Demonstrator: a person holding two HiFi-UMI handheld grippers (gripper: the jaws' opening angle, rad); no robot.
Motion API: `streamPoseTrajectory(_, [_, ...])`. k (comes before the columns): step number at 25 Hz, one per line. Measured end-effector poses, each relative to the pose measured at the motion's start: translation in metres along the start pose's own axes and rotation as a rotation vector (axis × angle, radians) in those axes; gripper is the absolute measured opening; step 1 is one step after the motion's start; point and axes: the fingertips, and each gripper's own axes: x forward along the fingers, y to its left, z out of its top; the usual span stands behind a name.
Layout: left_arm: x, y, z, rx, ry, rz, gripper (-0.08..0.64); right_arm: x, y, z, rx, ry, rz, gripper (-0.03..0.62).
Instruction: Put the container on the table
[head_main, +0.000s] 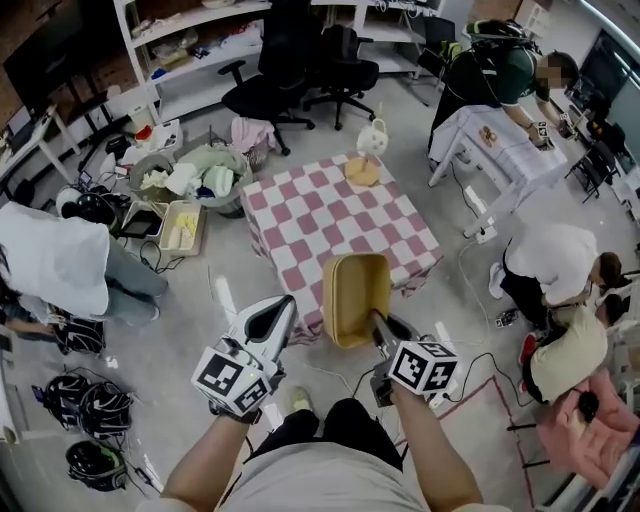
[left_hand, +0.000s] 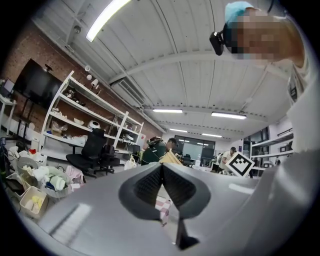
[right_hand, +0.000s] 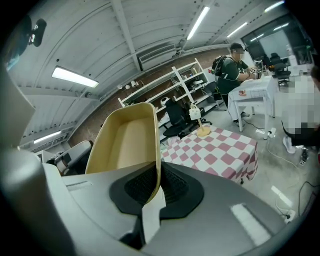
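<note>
Left gripper (head_main: 272, 318): clenched on nothing. Its own view shows the jaws meeting with only far-off checked cloth past them. It hangs near, left of the load, with no part in the carry.

Table (head_main: 330, 222), under a pink-and-white checked cloth, lies on the far side of both grippers. The near half of the cloth is bare, with small items at the far edge only.

Container (head_main: 357, 296): a tan, open tray held in the air with its long axis running near to far. In the head view its far end overlaps the table's near edge.

Right gripper (head_main: 380, 325): clamped across the container's near wall, so this hand does the placing. Judged move: forward and down.

Unclear: height above the cloth. The underside and the gripped stretch of wall are hidden.
</note>
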Motion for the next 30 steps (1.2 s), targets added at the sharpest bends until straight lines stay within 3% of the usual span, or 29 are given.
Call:
streamPoseTrajectory(6, [0.02,0.021,-0.011,-0.014,0.03,-0.007,-0.014,0.04,-0.028,-0.004,0.021,0.048,-0.048,0.021])
streamPoseTrajectory(16, [0.076,0.075,-0.029,-0.007,0.062,0.069,-0.012,0.143,-0.092,-0.003,0.008,0.183,-0.072,0.021])
streamPoseTrajectory(23, [0.139,0.112,-0.067,-0.041,0.117,0.114,-0.014,0.208,-0.138,-0.008,-0.002,0.291,-0.079,0.021])
streamPoseTrajectory(30, [0.179,0.134,-0.113,-0.101,0.194,0.168,-0.014,0.257,-0.185,-0.038,0.005,0.415,-0.105,0.021])
